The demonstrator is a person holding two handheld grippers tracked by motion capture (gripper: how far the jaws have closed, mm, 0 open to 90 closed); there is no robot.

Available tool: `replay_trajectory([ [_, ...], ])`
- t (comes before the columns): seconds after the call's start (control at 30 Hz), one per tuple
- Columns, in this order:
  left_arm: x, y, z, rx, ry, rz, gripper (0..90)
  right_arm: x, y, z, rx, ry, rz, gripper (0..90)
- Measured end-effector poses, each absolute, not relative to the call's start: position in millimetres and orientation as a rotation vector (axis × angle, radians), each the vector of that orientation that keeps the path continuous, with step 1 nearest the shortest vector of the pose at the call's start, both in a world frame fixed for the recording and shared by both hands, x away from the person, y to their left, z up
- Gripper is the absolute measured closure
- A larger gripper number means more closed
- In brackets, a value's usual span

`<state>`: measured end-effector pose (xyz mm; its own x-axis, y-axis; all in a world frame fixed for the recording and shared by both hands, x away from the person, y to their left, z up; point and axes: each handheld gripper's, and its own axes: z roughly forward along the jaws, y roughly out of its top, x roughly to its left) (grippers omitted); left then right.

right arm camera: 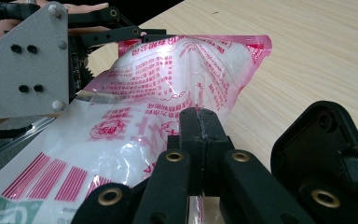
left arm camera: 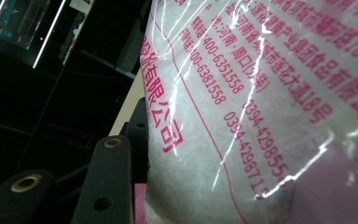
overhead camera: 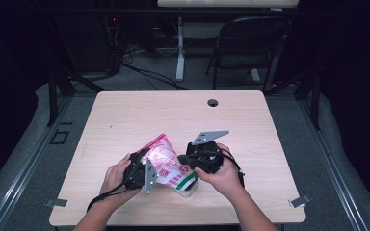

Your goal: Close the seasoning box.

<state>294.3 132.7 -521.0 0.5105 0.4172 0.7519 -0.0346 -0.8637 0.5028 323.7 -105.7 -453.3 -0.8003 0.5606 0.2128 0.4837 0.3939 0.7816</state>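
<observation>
Both grippers have the bag (overhead camera: 168, 166) of white powder, held near the table's (overhead camera: 125, 120) front edge: left gripper (overhead camera: 142, 168) clamps its bulky side, right gripper (right arm camera: 198, 126) pinches its edge tight.

Lighting: table (overhead camera: 173, 115) evenly lit from above; surroundings dark from 9 through 12 to 3 o'clock. High view soft, low in detail. Bag (overhead camera: 166, 161) overexposed there, its print washed out. Left gripper view: bag (left arm camera: 261, 112) very close, streaked with white glare; 5 o'clock corner blurred pink; background at 9 o'clock near black. Right gripper view: sharp; glare at bag (right arm camera: 168, 51) crest; wood grain clear at 2 o'clock.
</observation>
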Motion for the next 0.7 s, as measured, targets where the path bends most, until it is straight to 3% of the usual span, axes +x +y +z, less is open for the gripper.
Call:
replay_trajectory([
  [0.7, 292.4, 131.9, -514.4, 2.322, 0.235, 1.437, 57.3, 323.1, -106.1, -454.6, 0.963, 2.552, 1.407, 90.0],
])
